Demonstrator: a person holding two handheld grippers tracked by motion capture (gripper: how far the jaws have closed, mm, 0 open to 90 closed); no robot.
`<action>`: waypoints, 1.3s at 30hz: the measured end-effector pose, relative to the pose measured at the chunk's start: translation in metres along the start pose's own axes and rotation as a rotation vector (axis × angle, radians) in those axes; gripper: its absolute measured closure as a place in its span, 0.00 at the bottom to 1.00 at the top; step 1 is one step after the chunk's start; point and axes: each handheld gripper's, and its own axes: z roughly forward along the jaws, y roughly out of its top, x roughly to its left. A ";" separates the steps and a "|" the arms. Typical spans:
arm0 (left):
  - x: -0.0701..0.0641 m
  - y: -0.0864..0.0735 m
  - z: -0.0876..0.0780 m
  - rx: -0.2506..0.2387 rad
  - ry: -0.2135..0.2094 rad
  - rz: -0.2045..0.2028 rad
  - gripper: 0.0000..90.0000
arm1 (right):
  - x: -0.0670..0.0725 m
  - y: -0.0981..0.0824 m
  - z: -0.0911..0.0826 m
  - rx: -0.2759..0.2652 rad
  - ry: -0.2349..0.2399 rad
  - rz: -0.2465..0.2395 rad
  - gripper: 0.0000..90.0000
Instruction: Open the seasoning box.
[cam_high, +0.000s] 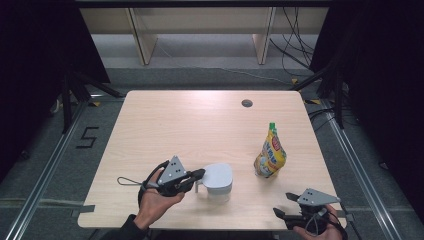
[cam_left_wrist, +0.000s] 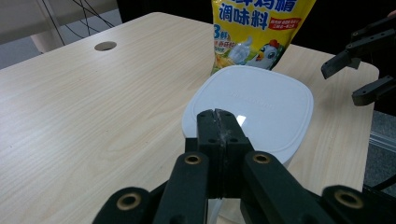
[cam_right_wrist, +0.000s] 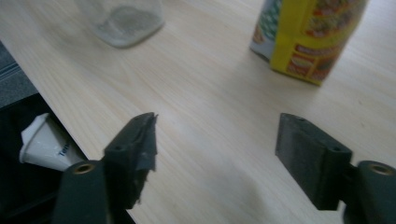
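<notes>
On my counter (cam_high: 165, 120): one lidded container (cam_high: 216, 180), one yellow pouch (cam_high: 270, 154). Left tongs (cam_high: 199, 174) pinched shut at its handle; right tongs (cam_high: 283, 205) gape empty.

The table (cam_high: 165, 125) has a pale wood-grain top, smooth and matt, with fine lengthwise streaks that show clearly in the left gripper view. The container (cam_high: 217, 184) looks like frosted, translucent plastic, and its white lid (cam_left_wrist: 261, 105) is smooth plastic with a faint sheen and one small bright glint. The seasoning pouch (cam_high: 270, 156) is glossy printed film in yellow, crinkled along its sides, topped by a green plastic cap (cam_high: 272, 126). The left gripper (cam_high: 199, 174) has matt black plastic jaws with brass-coloured rivets and a dull grey plate on top. The right gripper (cam_right_wrist: 215, 144) carries matt black pads, slightly rough and frayed at one edge.
</notes>
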 end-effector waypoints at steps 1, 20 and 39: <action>0.000 0.000 0.000 0.000 -0.003 0.003 0.99 | 0.007 0.006 0.002 -0.015 0.017 0.018 0.44; 0.001 -0.003 -0.002 -0.004 0.005 0.015 0.99 | 0.023 0.041 0.025 -0.120 0.069 -0.072 0.70; 0.000 -0.005 -0.003 -0.016 0.004 -0.010 0.99 | 0.037 0.073 0.041 -0.182 0.103 -0.166 0.96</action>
